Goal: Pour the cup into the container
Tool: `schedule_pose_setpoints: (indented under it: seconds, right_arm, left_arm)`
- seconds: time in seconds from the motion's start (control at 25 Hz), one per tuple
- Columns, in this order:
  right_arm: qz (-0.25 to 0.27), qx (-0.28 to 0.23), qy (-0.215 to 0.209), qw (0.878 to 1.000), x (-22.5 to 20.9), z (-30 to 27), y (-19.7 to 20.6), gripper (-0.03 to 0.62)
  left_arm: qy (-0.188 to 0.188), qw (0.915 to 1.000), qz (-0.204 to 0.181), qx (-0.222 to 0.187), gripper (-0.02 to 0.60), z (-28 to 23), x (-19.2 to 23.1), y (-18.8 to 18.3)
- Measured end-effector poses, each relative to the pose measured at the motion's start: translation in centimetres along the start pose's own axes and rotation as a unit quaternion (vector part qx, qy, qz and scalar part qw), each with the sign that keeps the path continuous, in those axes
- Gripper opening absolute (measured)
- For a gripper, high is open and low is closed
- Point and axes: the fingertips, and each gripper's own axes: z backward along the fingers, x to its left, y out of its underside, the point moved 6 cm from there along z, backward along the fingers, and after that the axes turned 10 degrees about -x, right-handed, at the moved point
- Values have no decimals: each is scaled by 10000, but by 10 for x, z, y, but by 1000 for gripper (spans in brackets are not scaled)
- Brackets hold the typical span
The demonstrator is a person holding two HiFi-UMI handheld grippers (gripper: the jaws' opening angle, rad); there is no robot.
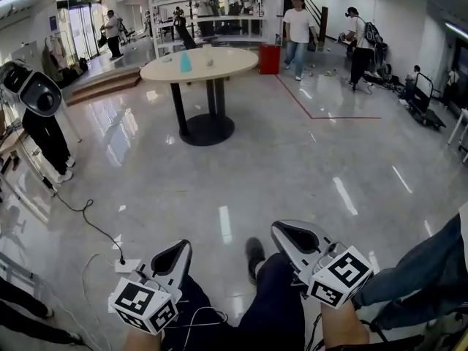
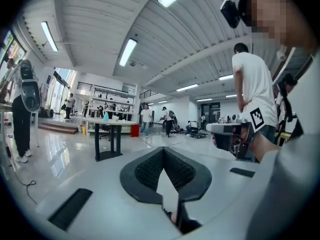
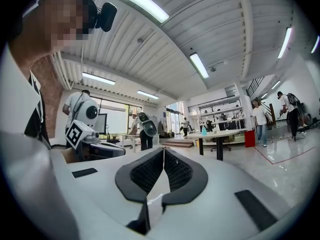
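Far across the shiny floor stands a round beige table (image 1: pixel 219 69) on a black pedestal. On it are a light blue cup (image 1: pixel 186 62) and a small white container (image 1: pixel 207 49). My left gripper (image 1: pixel 180 246) and right gripper (image 1: pixel 281 227) are low in the head view, level and far short of the table. Both are shut with nothing between the jaws. The left gripper view has the left gripper (image 2: pixel 163 149) in front, with the table (image 2: pixel 111 121) and blue cup (image 2: pixel 105 116) small at the left. The right gripper (image 3: pixel 163 149) faces the table (image 3: pixel 223 133) and cup (image 3: pixel 204 131).
A red bin (image 1: pixel 269 58) stands behind the table, with shelving and several people at the back. A black-and-white device on a stand (image 1: pixel 33 90) is at the left, and a cable (image 1: pixel 95 225) trails over the floor. My own legs and shoe (image 1: pixel 254 257) show between the grippers.
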Motion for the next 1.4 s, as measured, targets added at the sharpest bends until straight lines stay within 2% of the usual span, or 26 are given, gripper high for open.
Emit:
schedule_pose_setpoints:
  seconds: [0.36,0.56,0.88,1.12,1.4]
  right_arm:
    - [108,91,-143,9998,92,-18,-3,8]
    - [52,67,-79,9999,121,-24,-2,8]
    - [-33,-339,420,9985,113,-34,-16,8]
    - [-46,-300,709,9970,97,-31,-11,5]
    - [60,-247,798,9965,93,-34,-11,5]
  left_arm:
    - [-4,9997,51,-244,0,88,20,-12]
    - [-130,9993,11,-358,0,121,37,-20]
    - [-226,9991,-14,-367,0,130,65,-25]
    - [-267,9987,9,-428,0,118,73,-26]
    - [-273,9987,-100,-422,0,107,75,-26]
